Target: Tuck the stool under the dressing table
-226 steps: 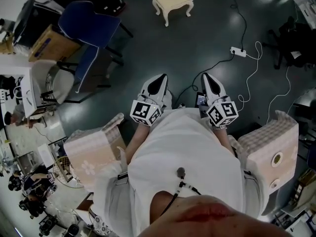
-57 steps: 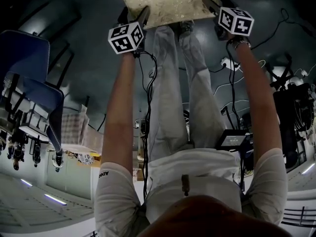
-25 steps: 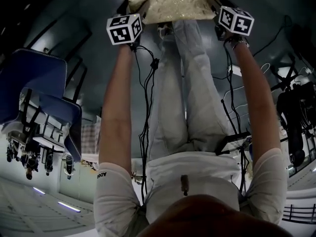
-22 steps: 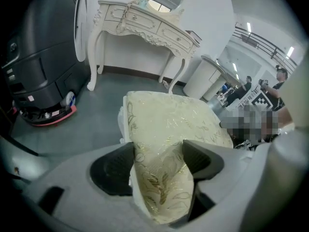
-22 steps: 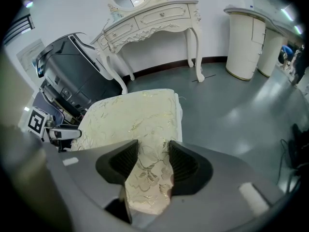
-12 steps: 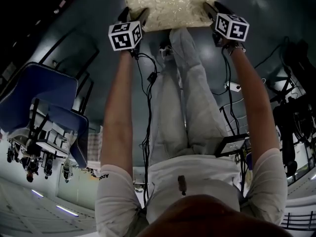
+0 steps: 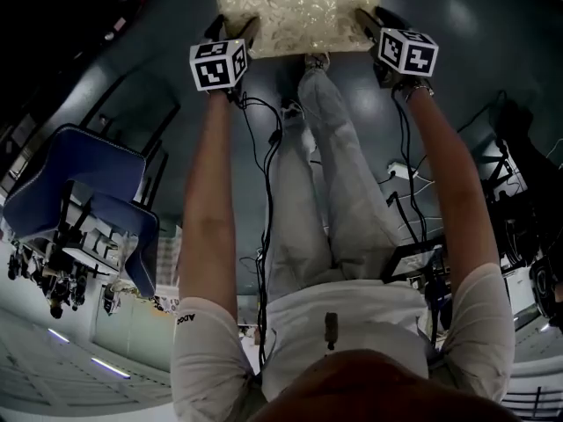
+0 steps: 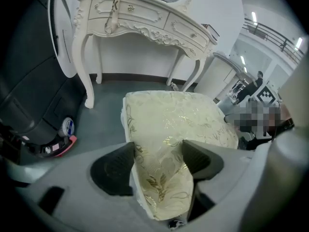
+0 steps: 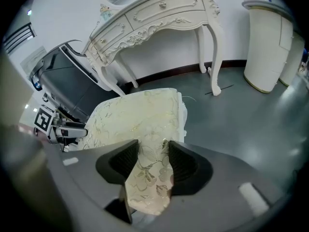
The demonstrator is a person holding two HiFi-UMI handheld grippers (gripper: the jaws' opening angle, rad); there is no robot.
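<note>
The stool (image 7: 295, 11) has a cream cushion with a gold leaf pattern and fills the top of the head view, held up off the dark floor. My left gripper (image 7: 230, 32) is shut on its near left edge and my right gripper (image 7: 365, 23) on its near right edge. In the left gripper view the cushion (image 8: 178, 120) is pinched between the left gripper (image 8: 157, 153) jaws. The right gripper view shows the cushion (image 9: 135, 120) gripped by the right gripper (image 9: 153, 153). The white carved dressing table (image 8: 145, 21) stands ahead against the wall, its legs and drawers (image 9: 164, 18) visible.
A blue chair (image 7: 79, 192) stands at the left. Cables and a power strip (image 7: 405, 170) lie on the floor at the right. A black seat or case (image 8: 24, 105) sits left of the table. A white rounded bin (image 9: 268, 47) stands to the table's right.
Both grippers keep their hold on the stool. The floor, cables and blue chair have shifted through the head view as the person walks on with it.
</note>
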